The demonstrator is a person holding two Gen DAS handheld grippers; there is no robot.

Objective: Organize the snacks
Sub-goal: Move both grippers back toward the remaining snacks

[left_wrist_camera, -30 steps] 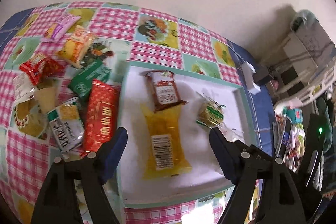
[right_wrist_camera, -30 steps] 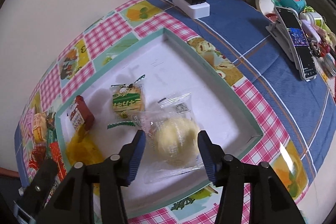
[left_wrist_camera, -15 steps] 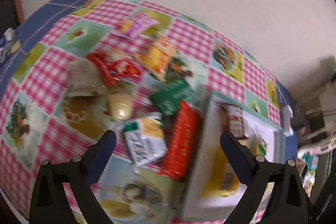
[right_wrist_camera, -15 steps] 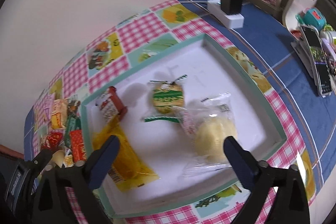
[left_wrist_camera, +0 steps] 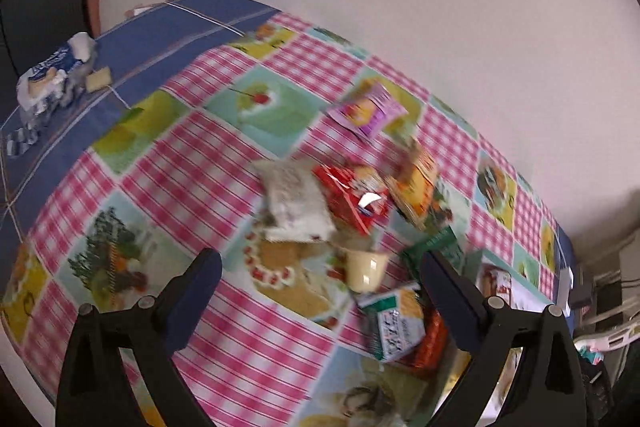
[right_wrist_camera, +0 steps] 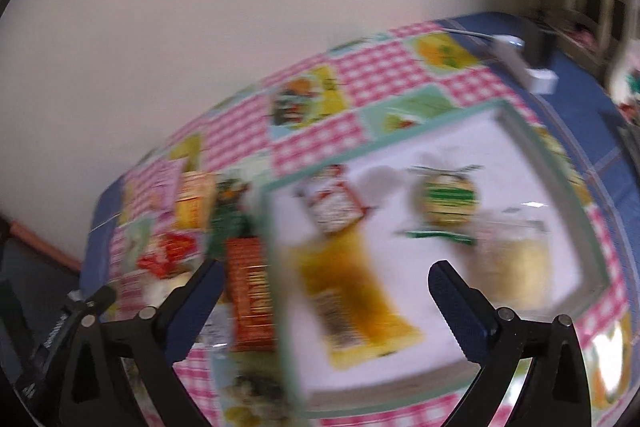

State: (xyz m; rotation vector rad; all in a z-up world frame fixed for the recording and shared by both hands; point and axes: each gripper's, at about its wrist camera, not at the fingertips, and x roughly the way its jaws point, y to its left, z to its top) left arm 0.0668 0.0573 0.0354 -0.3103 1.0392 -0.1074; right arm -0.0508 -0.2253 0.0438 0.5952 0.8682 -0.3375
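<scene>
Shift: left gripper (left_wrist_camera: 320, 281) is now hanging over the loose snack pile (left_wrist_camera: 352, 207), off the tray (right_wrist_camera: 536, 163).
Left fingers: gaping wide, empty.
Right gripper (right_wrist_camera: 326, 287): jaws spread wide, gripping nothing.

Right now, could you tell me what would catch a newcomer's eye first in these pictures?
First, the pink checked tablecloth with its jumble of loose snack packets, heaped in the middle of the left wrist view. Next, the white tray with a green rim in the right wrist view, holding a long yellow packet and a round green-striped snack. Both pairs of dark fingers stand wide open and empty at the bottom of each view.
</scene>
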